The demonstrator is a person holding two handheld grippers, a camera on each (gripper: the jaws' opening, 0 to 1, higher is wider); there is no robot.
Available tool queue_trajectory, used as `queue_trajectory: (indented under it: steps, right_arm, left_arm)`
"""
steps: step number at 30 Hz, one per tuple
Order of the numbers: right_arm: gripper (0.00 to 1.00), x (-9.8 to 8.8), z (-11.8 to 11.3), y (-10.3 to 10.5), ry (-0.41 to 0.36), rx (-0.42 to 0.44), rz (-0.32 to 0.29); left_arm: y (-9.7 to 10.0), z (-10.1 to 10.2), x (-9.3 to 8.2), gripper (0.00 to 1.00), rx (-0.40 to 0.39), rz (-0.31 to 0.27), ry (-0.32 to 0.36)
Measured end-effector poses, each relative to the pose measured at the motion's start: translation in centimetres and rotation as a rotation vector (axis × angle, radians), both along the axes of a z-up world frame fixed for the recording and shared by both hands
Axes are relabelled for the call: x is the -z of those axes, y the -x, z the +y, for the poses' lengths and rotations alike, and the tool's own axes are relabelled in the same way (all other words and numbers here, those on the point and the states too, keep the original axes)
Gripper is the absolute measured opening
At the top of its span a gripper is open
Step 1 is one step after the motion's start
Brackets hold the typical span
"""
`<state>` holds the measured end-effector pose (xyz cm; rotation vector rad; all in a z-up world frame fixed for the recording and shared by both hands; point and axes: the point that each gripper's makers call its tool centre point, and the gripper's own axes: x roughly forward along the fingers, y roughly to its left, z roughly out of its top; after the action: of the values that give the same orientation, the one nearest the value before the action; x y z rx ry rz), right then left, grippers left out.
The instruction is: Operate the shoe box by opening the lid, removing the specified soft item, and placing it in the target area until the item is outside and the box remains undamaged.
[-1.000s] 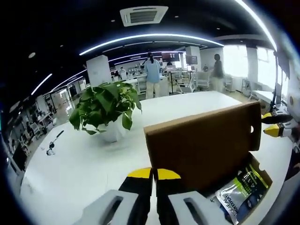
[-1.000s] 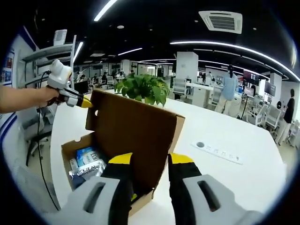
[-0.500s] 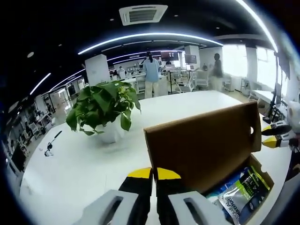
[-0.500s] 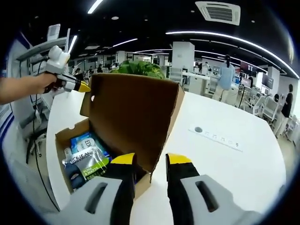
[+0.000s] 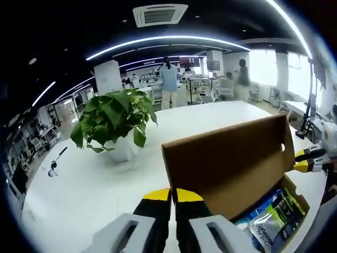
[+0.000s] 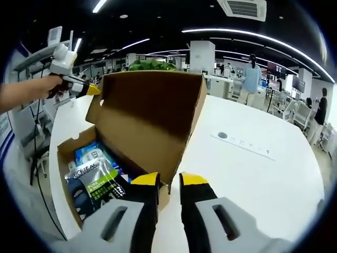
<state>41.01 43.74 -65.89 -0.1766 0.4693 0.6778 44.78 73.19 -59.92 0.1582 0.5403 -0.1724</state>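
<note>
A brown cardboard shoe box [image 6: 62, 155] sits on the white table with its lid [image 6: 152, 121] raised nearly upright. Inside lie soft pouches: a green and silver one [image 6: 97, 176] and a blue one [image 6: 90, 155]; they also show past the lid [image 5: 226, 163] as the pouch [image 5: 274, 213]. My left gripper [image 5: 173, 196] is shut on the lid's end edge, and the left gripper [image 6: 87, 88] shows at the lid's far corner. My right gripper [image 6: 169, 180] has its jaws a narrow gap apart around the lid's near lower corner; the right gripper [image 5: 303, 161] appears at that end.
A potted green plant [image 5: 113, 118] stands on the table behind the box. A socket strip [image 6: 245, 147] is set into the tabletop to the right. A small tool [image 5: 52, 168] lies far left. People [image 5: 169, 79] stand by desks far behind.
The right jaws have drawn much closer together around the lid's corner. The right camera has moved nearer, showing more of the box's inside. The left gripper keeps its hold.
</note>
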Motion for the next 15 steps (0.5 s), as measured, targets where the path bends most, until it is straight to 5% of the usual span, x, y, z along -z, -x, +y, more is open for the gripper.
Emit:
queue_trajectory:
  steps: [15]
  right_arm:
    - [0.01,1.0,0.0,-0.8,0.063,-0.017,-0.014]
  left_arm:
    - [-1.4,0.1,0.8,0.01,-0.003,0.018,0.006]
